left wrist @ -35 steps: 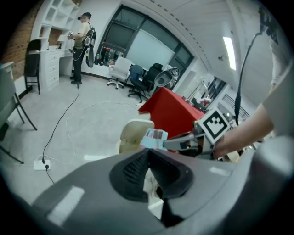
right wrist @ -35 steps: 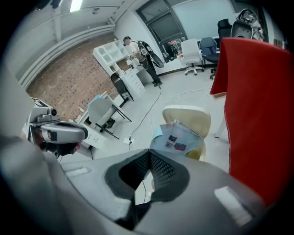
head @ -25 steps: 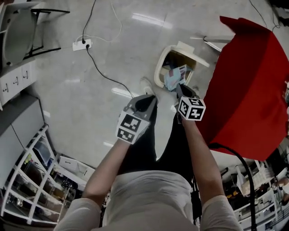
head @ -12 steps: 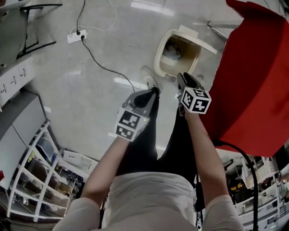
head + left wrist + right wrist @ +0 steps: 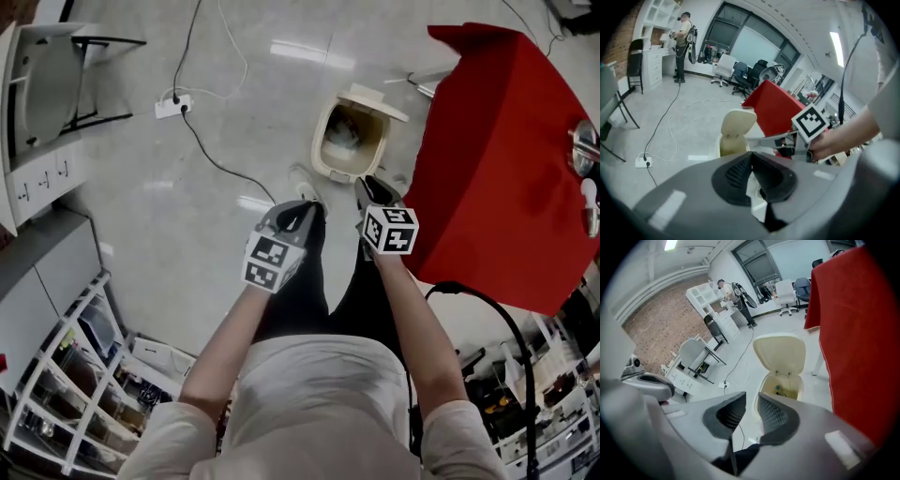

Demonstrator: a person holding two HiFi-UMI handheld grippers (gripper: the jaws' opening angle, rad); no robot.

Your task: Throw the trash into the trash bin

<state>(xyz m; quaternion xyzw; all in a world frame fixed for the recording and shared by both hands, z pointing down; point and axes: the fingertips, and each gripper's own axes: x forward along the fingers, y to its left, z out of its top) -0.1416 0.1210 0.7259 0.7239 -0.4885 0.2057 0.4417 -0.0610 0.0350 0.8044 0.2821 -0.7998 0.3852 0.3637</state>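
Note:
A cream trash bin (image 5: 328,155) stands on the floor with its lid (image 5: 373,101) flipped back, and crumpled trash (image 5: 342,137) lies inside it. In the right gripper view the bin (image 5: 780,380) sits straight past the jaws, with scraps at the bottom. My right gripper (image 5: 364,185) hovers just short of the bin's near rim. Its jaws stand apart with nothing between them and are closing (image 5: 751,397). My left gripper (image 5: 309,208) hangs beside it to the left, shut and empty (image 5: 750,156).
A table under a red cloth (image 5: 497,159) stands close on the bin's right. A power strip (image 5: 174,105) with cables lies on the floor at the left, a chair (image 5: 47,84) beyond it. My shoes (image 5: 305,178) are near the bin. A wire rack (image 5: 56,394) is lower left.
The right gripper held a blue-and-white packet over the bin, then let it drop in. Now it has drawn back from the rim, empty. The left gripper has barely shifted.

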